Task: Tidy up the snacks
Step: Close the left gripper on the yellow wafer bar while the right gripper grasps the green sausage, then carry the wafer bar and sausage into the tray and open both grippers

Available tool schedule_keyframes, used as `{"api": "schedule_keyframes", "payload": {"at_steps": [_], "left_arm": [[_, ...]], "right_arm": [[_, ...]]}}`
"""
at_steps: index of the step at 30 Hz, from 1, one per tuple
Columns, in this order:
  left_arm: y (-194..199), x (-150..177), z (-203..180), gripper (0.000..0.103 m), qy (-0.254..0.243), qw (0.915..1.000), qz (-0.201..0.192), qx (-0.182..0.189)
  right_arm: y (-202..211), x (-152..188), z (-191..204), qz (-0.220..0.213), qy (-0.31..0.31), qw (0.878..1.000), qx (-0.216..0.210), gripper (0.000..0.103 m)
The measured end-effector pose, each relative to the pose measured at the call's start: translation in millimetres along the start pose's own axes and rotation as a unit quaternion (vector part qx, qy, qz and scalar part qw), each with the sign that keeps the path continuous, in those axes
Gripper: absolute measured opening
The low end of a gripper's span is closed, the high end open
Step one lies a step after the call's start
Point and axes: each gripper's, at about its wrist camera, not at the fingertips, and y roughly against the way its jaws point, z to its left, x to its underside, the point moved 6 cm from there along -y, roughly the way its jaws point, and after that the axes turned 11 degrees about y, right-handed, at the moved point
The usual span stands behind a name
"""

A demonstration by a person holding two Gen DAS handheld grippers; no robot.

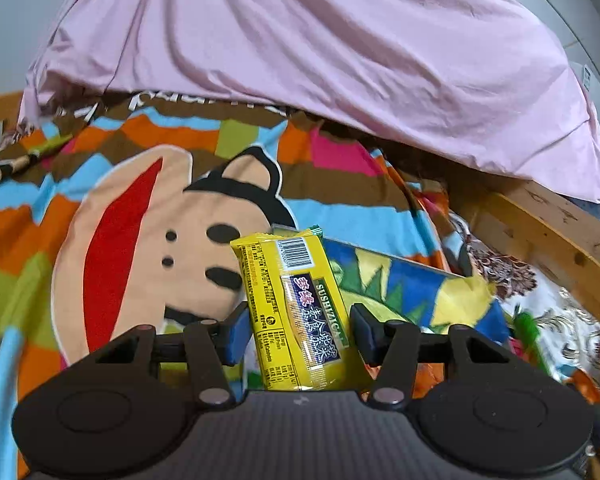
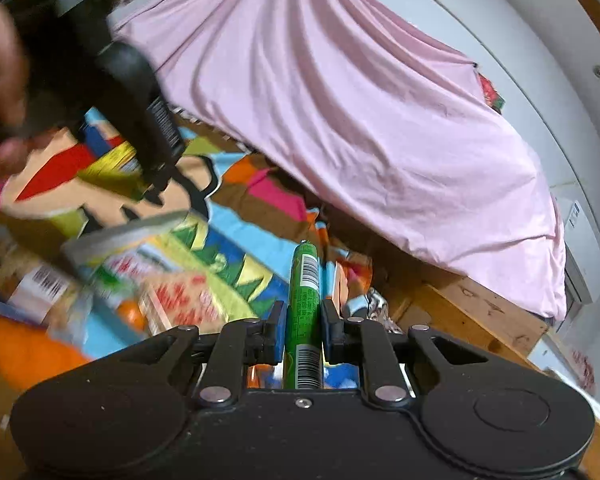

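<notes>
While both tools are loaded, you have a snack in each hand. Your left gripper [image 1: 296, 328] pinches a yellow snack packet [image 1: 296, 312] across its width, barcode end pointing away from you, and the pads meet its long edges, so the pack lies flat between them rather than crumpled. Your right gripper [image 2: 300, 332] is nearly pressed together, because what it clamps is thin: a green stick snack [image 2: 305, 312] held by its lower half, the far tip jutting forward over the bedding. Gripping it near the base probably leaves the front end free to be slid into place.

Below both tools lies a colourful cartoon bedsheet [image 1: 132, 208], with a pink duvet [image 1: 320, 52] heaped behind it and a wooden bed rail [image 1: 540, 232] at the right. A shallow box [image 1: 412, 284] with a blue, green and yellow pattern sits on the sheet, just past the yellow packet; from the right wrist view, blurred wrappers [image 2: 172, 292] lie by its grey rim. That box looks like the likely collecting place, though you cannot tell which section suits each item.
</notes>
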Motion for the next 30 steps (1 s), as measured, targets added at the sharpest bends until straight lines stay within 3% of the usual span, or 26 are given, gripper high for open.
{"api": "schedule_keyframes", "payload": {"at_steps": [6, 14, 24, 30], "left_arm": [[-36, -1, 0, 0.057, -0.007, 0.9999, 0.004, 0.006], [-78, 20, 3, 0.057, -0.033, 0.9987, 0.039, 0.0], [-98, 36, 13, 0.057, -0.041, 0.9959, 0.071, -0.038], [-102, 45, 16, 0.058, -0.05, 0.9936, 0.088, -0.051]], "right_arm": [[-54, -1, 15, 0.025, -0.051, 0.998, -0.026, 0.019], [-100, 4, 41, 0.06, -0.092, 0.992, -0.066, 0.019], [-122, 18, 62, 0.107, -0.126, 0.981, -0.106, 0.02], [-125, 20, 61, 0.107, -0.136, 0.978, -0.112, 0.024]]}}
